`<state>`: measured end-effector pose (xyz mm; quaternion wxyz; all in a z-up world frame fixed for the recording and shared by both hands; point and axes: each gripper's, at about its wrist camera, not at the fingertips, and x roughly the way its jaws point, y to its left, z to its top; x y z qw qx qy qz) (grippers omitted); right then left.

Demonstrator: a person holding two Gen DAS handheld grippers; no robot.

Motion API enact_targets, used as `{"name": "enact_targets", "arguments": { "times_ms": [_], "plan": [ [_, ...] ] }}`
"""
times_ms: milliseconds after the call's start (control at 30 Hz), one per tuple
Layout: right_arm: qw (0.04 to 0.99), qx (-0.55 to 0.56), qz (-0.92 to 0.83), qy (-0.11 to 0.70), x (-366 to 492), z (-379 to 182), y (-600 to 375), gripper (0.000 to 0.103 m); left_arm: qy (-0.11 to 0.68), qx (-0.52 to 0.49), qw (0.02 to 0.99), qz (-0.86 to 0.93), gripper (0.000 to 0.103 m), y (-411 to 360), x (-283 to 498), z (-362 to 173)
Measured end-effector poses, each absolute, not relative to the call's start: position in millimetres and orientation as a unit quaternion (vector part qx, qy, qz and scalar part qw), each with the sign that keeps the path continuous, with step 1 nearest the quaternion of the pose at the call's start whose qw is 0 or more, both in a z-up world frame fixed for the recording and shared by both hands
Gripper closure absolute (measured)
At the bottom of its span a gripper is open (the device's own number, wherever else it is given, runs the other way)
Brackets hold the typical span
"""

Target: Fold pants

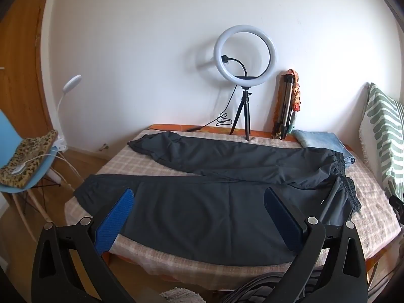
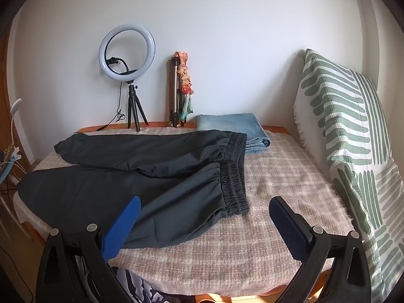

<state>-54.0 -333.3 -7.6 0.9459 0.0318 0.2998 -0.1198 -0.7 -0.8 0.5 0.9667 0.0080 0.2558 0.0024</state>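
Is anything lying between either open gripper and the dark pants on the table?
Nothing visible. The pants lie spread flat, directly ahead of the open left gripper and right gripper. The folded jeans and ring light sit beyond them, by the wall.

chair [image 1: 15, 151] cut off, cushion [image 2: 353, 139] cut off
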Motion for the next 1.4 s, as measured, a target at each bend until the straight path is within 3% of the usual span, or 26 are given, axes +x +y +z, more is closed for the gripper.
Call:
{"name": "enact_targets", "arguments": {
  "times_ms": [1400],
  "plan": [
    [0.948, 0.040, -0.121, 0.293, -55.5, -3.4, -333.3, 0.000, 0.254, -0.008, 0.967, -0.004, 0.001, -5.8, -2.0, 3.0]
  ]
}}
